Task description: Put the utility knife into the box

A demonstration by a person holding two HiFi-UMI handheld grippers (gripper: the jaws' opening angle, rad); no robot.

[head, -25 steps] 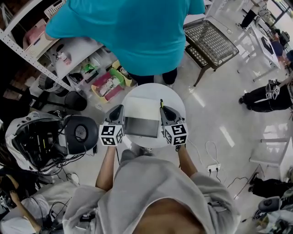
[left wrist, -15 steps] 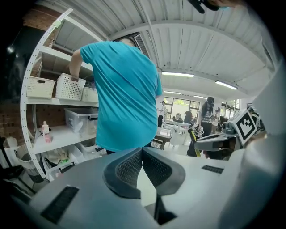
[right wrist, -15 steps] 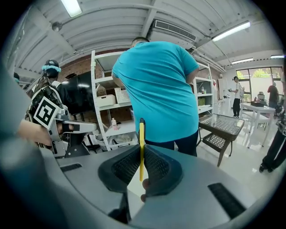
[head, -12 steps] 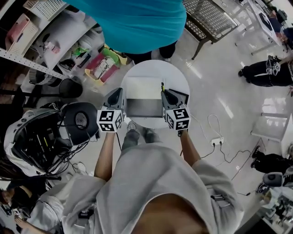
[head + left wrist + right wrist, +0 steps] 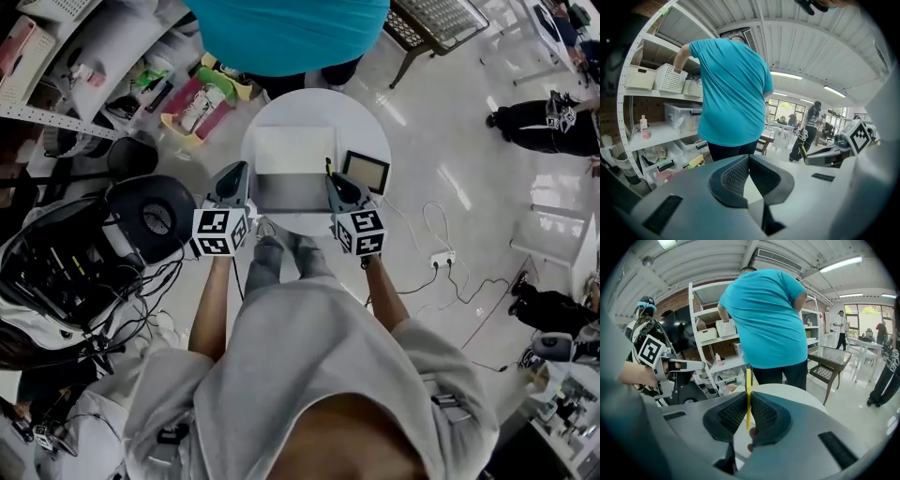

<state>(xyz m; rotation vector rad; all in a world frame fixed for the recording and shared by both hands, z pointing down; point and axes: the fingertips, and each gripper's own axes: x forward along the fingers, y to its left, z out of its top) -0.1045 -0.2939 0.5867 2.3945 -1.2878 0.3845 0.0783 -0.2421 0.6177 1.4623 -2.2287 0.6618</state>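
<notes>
An open box stands on the round white table [image 5: 361, 127], its grey inside [image 5: 291, 193] towards me and its white lid [image 5: 293, 150] behind. My right gripper [image 5: 330, 178] hangs at the box's right near corner, shut on a thin yellow utility knife [image 5: 328, 168] that points away from me. In the right gripper view the knife [image 5: 748, 390] stands upright between the shut pads [image 5: 732, 414], above the table [image 5: 787, 394]. At the box's left near corner, my left gripper [image 5: 238, 172] is shut with nothing in it [image 5: 749, 158].
A small dark framed panel [image 5: 366, 172] lies on the table right of the box. A person in a teal shirt [image 5: 291, 33] stands close behind the table, facing shelves [image 5: 56, 94] with baskets. A black round seat [image 5: 155, 218] and cables sit on the floor at my left.
The head view has shifted, so table and box sit higher. The right gripper has come slightly left, uncovering the dark panel. The knife stays gripped; the left gripper stays shut.
</notes>
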